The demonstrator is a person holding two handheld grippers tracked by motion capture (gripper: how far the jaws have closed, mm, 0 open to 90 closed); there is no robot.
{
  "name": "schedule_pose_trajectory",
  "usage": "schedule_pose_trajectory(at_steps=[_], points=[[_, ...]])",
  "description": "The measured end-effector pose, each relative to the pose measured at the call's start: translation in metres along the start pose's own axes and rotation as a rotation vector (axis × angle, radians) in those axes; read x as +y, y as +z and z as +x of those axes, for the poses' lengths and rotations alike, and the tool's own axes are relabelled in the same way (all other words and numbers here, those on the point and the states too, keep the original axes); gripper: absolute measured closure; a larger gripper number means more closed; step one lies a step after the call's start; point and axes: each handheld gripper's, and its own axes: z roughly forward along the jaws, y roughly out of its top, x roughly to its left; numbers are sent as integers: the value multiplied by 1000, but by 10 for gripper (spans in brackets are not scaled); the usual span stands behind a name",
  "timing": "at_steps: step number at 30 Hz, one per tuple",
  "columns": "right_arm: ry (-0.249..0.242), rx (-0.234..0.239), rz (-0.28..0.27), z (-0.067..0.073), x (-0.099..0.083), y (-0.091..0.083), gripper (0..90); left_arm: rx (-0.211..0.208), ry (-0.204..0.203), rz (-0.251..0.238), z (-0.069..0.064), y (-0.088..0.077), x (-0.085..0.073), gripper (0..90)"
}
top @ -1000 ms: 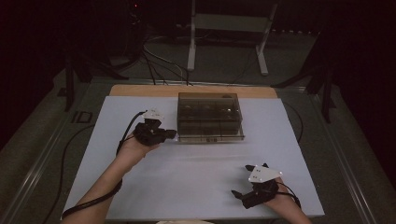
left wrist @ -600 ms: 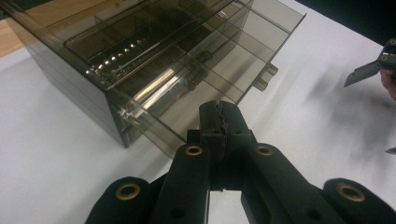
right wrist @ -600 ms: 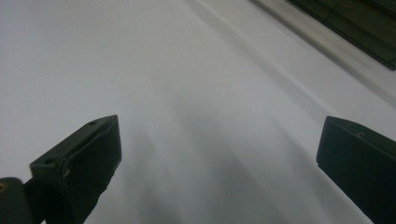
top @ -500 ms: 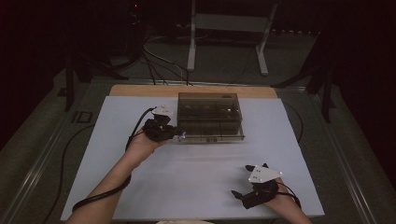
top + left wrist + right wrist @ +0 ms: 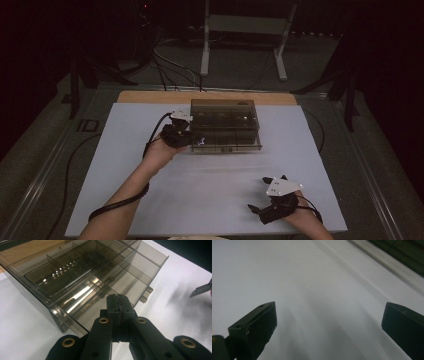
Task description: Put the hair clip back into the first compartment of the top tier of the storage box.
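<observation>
Far left of the high view: a black cable (image 5: 117, 205) trails along the person's left forearm (image 5: 135, 185) and loops up to the left tool (image 5: 192, 141). That tool sits at the front left corner of the smoked clear plastic organizer box (image 5: 225, 122), its tips at the box's front edge. In the left gripper view its jaws are pressed fully together, the serrated pads (image 5: 117, 305) meeting with nothing between them; the tips lie against or just over the box's lid (contact cannot be confirmed from this angle).

Centre: the organizer box stands toward the far side of the white tabletop (image 5: 210, 185), lid down, long side facing the person. The left gripper view shows its inner dividers (image 5: 100, 285) splitting it into several compartments, and two small latch tabs (image 5: 146, 295) projecting from the front edge. Contents of the compartments cannot be made out through the tinted plastic. A strip of bare wood (image 5: 150, 96) shows along the tabletop's far edge behind the box.

Right: the right tool (image 5: 261, 207) rests low at the near right part of the tabletop, well apart from the box, a grey three-cornered plate (image 5: 281, 186) on top. The right gripper view shows its jaws standing wide apart over bare white surface (nothing between them), and the edge of the tabletop crosses the upper right corner there.
</observation>
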Motion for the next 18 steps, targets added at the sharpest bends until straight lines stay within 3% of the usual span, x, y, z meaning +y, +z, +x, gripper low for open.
schedule_pose_trajectory(at_steps=[12, 18], points=[[3, 1, 1, 0, 0, 0, 6, 13, -12, 1, 3, 9, 7, 900], [3, 0, 0, -1, -1, 0, 6, 34, 2, 19, 2, 14, 8, 900]])
